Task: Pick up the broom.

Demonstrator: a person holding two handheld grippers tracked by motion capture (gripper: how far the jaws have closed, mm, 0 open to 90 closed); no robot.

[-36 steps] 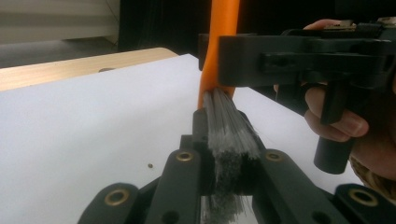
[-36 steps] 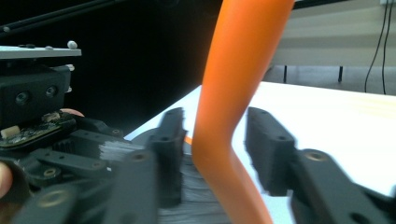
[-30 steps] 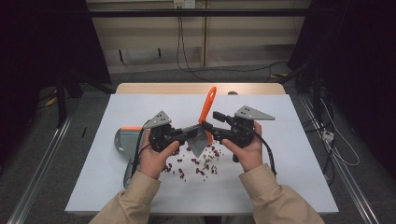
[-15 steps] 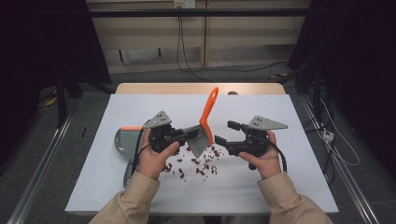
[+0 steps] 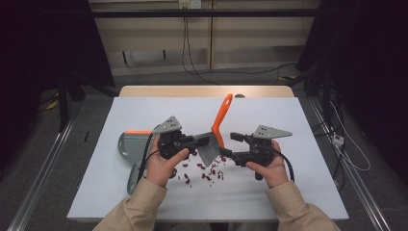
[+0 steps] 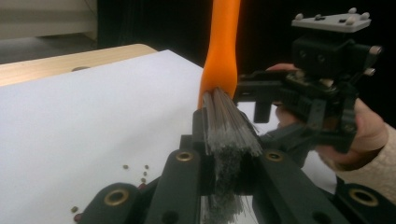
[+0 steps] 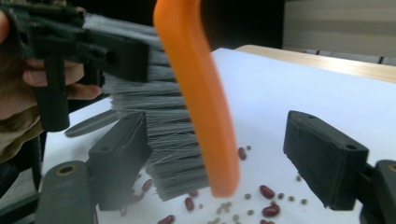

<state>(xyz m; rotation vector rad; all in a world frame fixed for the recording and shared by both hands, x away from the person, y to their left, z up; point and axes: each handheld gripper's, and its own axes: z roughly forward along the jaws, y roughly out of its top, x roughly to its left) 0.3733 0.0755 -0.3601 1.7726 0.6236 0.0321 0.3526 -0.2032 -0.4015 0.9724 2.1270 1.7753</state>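
While the left gripper (image 5: pixel 204 142) clamps the grey bristles of the orange-handled plastic brush (image 5: pixel 219 126), the right gripper (image 5: pixel 230 144) stands released, its jaws, just narrowing, straddling that brush above scattered red beans (image 5: pixel 208 171).

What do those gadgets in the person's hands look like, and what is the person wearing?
Both the left gripper and the right gripper are black, blocky tools with two flat jaws, brass-coloured rivets at the joints and a grey three-cornered plate on top. A black cable trails from each. The person wears beige knitted sleeves.
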